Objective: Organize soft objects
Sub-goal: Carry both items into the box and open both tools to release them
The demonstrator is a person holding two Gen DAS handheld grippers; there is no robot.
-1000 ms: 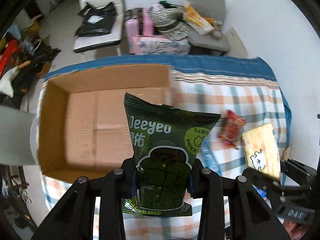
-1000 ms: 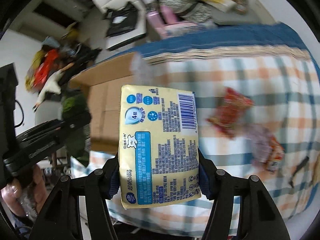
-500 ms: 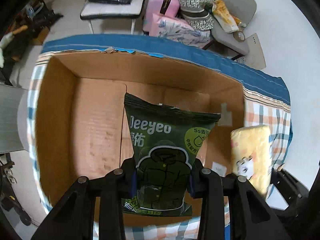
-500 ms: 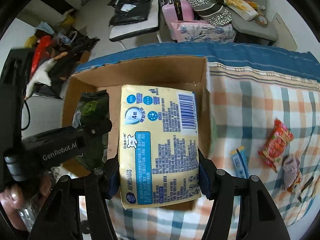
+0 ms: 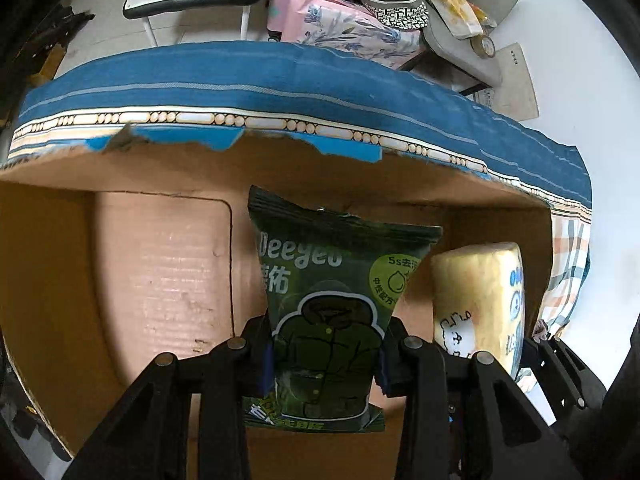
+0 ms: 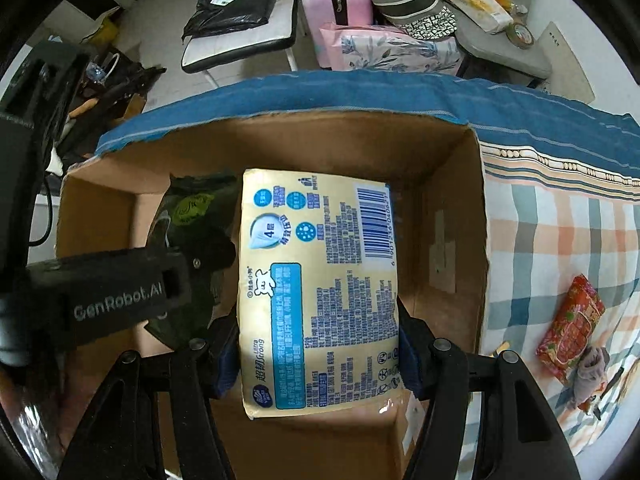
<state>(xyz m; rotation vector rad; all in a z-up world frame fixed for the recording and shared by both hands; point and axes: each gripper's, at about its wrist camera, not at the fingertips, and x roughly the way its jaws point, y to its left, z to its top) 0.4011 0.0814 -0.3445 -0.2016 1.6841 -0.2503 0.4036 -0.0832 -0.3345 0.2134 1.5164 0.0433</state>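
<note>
We hold 2 grippers over an open cardboard box (image 5: 160, 264) that sits on a bed or table covered by a blue-bordered plaid cloth (image 6: 560, 216). Our left gripper (image 5: 324, 354) is clamped on a dark green Deeyeo wipes pack (image 5: 332, 304), its 2 fingers pressing the lower sides of the pack, which stands upright with its crimped top edge toward the box's far wall. In the right wrist view the same green pack (image 6: 192, 216) shows behind the black body of the left gripper (image 6: 120, 292), inside the box's outline. Our right gripper (image 6: 318, 344) is closed on a pale yellow tissue pack (image 6: 316, 280), printed back side facing the camera with the barcode at the upper right; the pack hangs above the box interior (image 6: 440, 200), and we cannot tell whether it touches the bottom. From the left wrist camera that yellow pack (image 5: 476, 300) appears just beside the green one, on its right, close to the box's right wall. Outside the box, on the plaid cloth to the right, lie a red snack packet (image 6: 572, 324) and a small grey cloth item (image 6: 590, 372) touching its lower end. Beyond the cloth edge stand a pink suitcase (image 6: 332, 0), a floral pink pack (image 6: 392, 52) and a white chair (image 6: 240, 36) carrying a black bag (image 6: 232, 0).
</note>
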